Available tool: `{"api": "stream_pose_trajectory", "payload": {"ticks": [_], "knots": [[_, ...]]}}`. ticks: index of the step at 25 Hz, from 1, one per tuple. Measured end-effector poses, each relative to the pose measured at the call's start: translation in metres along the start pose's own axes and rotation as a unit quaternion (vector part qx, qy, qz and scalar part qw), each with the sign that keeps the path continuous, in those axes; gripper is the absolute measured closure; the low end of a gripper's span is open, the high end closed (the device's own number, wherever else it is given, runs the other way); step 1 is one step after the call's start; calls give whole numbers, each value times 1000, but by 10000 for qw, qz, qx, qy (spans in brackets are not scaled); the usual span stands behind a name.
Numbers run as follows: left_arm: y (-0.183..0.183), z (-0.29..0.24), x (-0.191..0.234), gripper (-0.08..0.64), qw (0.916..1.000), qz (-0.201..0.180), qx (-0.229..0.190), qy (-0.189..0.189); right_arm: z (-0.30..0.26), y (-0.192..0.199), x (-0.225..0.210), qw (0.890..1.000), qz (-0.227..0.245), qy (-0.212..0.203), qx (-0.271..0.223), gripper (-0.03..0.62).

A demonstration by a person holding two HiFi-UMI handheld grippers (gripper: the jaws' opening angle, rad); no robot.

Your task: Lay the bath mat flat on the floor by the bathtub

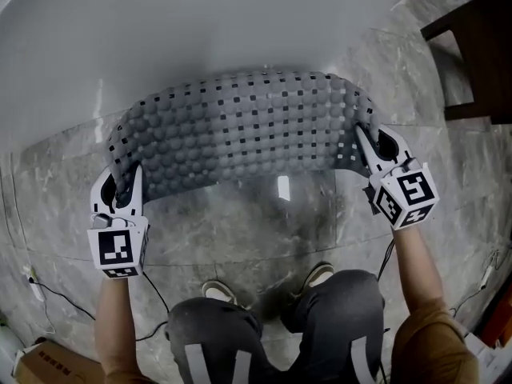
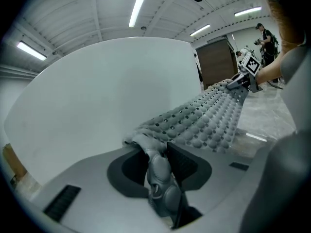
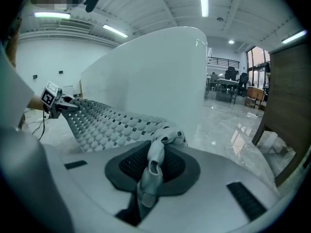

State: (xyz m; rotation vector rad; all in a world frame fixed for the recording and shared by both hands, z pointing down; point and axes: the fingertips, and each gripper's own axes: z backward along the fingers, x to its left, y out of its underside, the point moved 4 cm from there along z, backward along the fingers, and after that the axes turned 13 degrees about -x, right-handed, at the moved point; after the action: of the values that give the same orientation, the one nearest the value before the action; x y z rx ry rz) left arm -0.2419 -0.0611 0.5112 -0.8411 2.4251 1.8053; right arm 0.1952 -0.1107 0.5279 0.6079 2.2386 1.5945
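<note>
Left gripper point(image 2: 163, 152) jaws clamp bath mat point(image 2: 209, 120) corner beside bathtub point(image 2: 107, 101).

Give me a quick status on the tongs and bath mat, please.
Both shut: left tongs on one end of the bath mat, right tongs on the other. Mat held up, stretched beside the bathtub. Nothing on the floor below.

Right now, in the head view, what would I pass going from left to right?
Left tongs → grey bumpy rubber bath mat with square holes → right tongs → dark brown wooden furniture.
</note>
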Motion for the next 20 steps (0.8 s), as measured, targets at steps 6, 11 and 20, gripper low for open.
{"api": "stream_pose_trajectory", "payload": {"ticks": [6,11,20], "knots": [[8,1,0,444,9998,7,-169,65,0,1,5,9999,93,6,-85,543],[6,2,3,445,9996,-75,-275,38,4,-3,9,9996,136,61,-227,543],[8,-2,3,446,9994,-139,-309,26,5,1,7,9995,33,62,-309,543]]}}
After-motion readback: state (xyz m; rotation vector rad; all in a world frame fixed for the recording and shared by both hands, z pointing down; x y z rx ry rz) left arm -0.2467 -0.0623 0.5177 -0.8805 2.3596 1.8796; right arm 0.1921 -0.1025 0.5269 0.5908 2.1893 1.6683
